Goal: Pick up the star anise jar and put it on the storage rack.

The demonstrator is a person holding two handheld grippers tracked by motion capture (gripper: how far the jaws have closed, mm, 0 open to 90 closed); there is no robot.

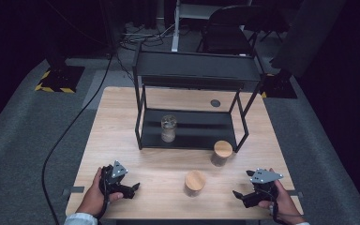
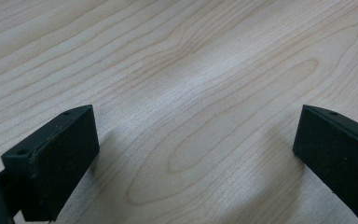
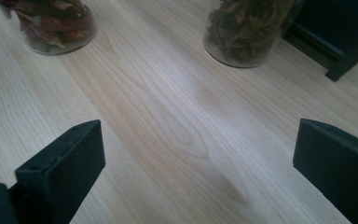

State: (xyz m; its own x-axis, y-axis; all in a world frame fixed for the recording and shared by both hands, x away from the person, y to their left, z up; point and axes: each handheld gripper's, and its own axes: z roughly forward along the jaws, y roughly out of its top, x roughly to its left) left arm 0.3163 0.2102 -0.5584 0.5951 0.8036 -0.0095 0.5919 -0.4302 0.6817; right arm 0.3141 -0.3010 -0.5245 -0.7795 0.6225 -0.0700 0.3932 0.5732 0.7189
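Two clear glass jars, one with reddish contents (image 3: pixel 58 25) and one with brown dried contents (image 3: pixel 249 30), are cut off at the right gripper view's top edge, lids unseen.

Matt pale wood table (image 1: pixel 122 140); glass jars (image 1: pixel 195 183) with wooden lids.

Left gripper (image 2: pixel 196 154): jaws spread wide, one black padded jaw at the lower left, the other at the lower right edge, nothing between them. Below and ahead is bare light wood table (image 2: pixel 191 70), grain running diagonally. Faint jaw shadows on the wood beside each pad.
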